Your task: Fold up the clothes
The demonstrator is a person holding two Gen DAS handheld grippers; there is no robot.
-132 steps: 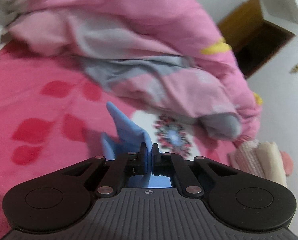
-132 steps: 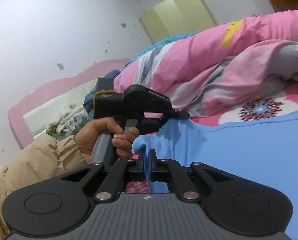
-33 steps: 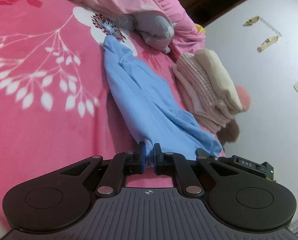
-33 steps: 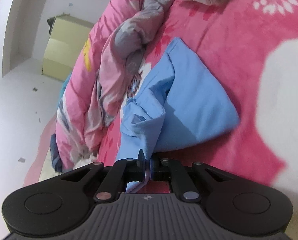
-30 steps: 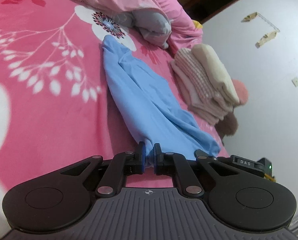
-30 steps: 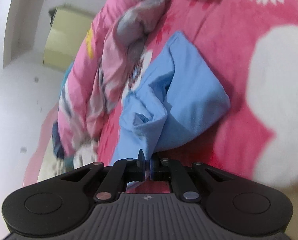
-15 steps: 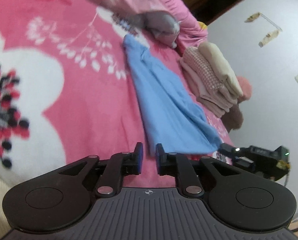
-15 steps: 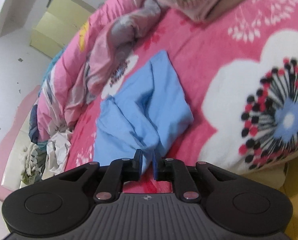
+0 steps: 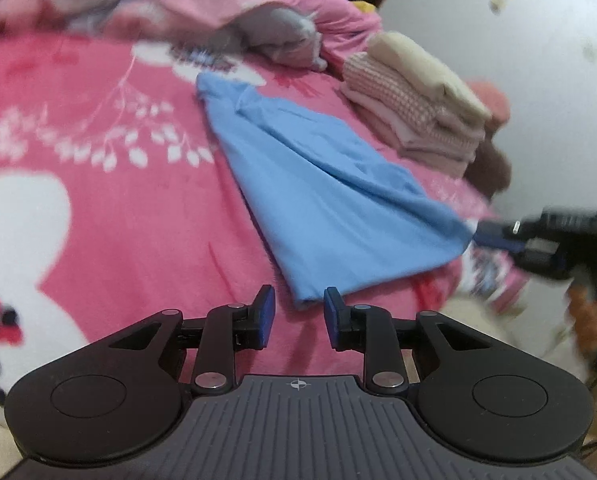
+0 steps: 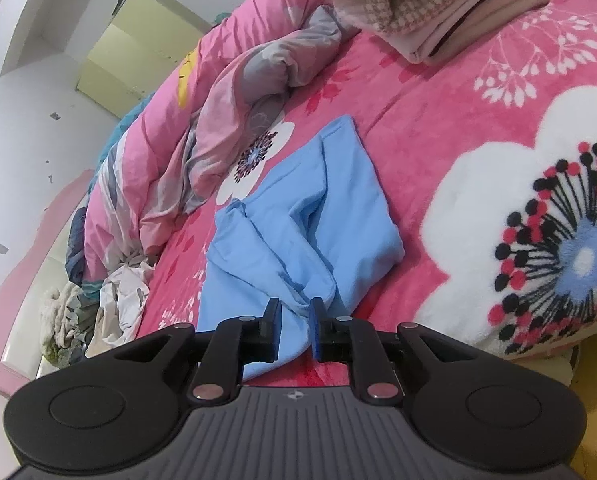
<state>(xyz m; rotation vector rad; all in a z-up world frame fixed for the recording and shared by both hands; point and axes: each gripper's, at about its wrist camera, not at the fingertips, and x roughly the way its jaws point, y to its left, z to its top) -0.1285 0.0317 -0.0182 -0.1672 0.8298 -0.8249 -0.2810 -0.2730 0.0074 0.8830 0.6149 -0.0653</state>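
A light blue garment [image 9: 330,200] lies folded lengthwise on the pink flowered blanket [image 9: 118,220]. My left gripper [image 9: 298,312] is open just short of the garment's near corner and touches nothing. In the left wrist view my right gripper [image 9: 538,240] sits at the garment's other near corner, held by a hand. In the right wrist view the blue garment [image 10: 298,220] is bunched near my right gripper [image 10: 295,328]. That gripper is open, and a loose fold of the cloth lies between its parted fingers.
A stack of folded beige and pink clothes [image 9: 418,112] stands right of the garment, also shown as the stack [image 10: 418,0]. A rumpled pink and grey quilt [image 10: 226,100] lies behind. Unfolded laundry [image 10: 98,300] is heaped by the headboard. The bed edge is close under both grippers.
Both grippers were shut on the blue garment's corners and drew it toward the bed edge. They have since opened, and the garment now rests flat on the blanket.
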